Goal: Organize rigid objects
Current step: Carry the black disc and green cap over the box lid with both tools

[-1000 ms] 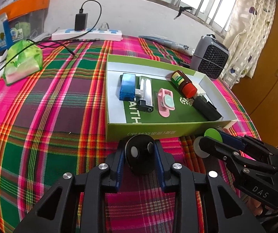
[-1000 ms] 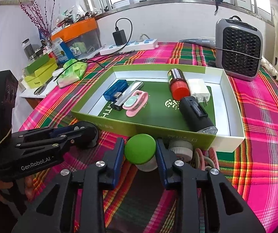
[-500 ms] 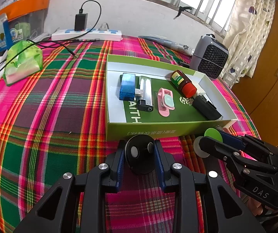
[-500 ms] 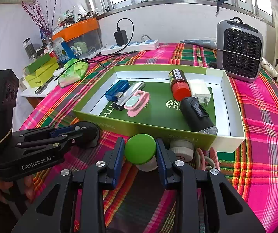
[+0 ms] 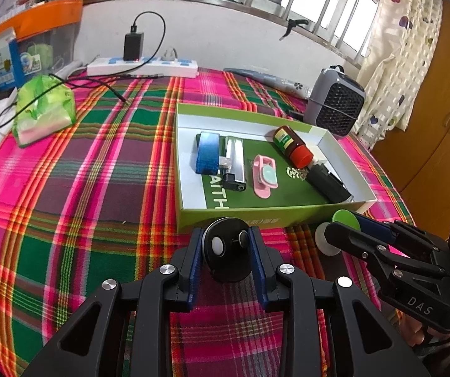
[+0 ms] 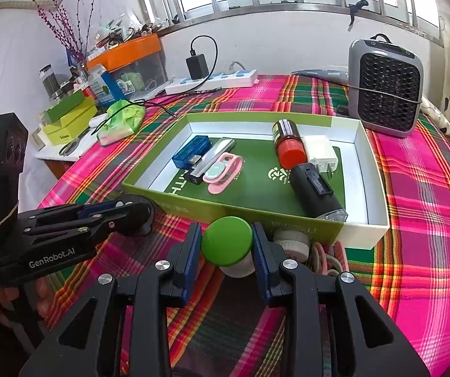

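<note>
Slippage worries me: my left jaws (image 5: 225,253) clamp a black round disc (image 5: 227,253), my right jaws (image 6: 227,246) a green-capped jar (image 6: 227,245), both just before the green box (image 6: 193,202); its near wall could knock either loose.

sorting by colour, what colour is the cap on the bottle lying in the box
Red, on the bottle in the green box; clearest in the right wrist view.

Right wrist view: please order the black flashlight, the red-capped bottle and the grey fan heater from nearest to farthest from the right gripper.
1. Black flashlight: in the box, at its near right, just beyond the right gripper.
2. Red-capped bottle: mid-box, behind the flashlight.
3. Grey fan heater: outside the box, past its far right corner, near the wall.
</note>
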Tool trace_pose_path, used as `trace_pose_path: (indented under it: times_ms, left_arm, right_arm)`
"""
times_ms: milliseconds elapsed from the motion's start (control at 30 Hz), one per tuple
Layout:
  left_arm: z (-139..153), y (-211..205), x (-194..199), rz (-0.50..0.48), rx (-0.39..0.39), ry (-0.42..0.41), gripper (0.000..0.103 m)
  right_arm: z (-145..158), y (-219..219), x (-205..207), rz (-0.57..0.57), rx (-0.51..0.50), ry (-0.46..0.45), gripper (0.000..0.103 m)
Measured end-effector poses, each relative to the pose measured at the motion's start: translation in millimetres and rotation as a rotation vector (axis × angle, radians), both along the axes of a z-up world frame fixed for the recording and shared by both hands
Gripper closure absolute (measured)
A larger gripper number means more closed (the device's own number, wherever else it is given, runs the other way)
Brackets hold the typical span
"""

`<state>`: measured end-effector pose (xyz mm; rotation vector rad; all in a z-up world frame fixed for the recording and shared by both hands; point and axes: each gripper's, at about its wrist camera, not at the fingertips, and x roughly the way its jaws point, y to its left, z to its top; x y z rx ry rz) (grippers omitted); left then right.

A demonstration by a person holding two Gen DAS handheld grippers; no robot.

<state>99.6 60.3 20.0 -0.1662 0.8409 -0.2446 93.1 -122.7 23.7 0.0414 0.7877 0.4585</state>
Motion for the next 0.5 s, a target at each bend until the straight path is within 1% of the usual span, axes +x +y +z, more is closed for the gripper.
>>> trace_pose_path:
  times_ms: [300, 500]
  left_arm:
    - [16, -2, -1, -0.014, 0.005, -0.027, 0.076]
    - [25, -3, 6, -0.018, 0.008, -0.043, 0.076]
  right_arm:
    - [13, -2, -1, 0.006, 0.007, -0.026, 0.070]
    - [24, -3, 2, 0.005, 0.005, -0.050, 0.070]
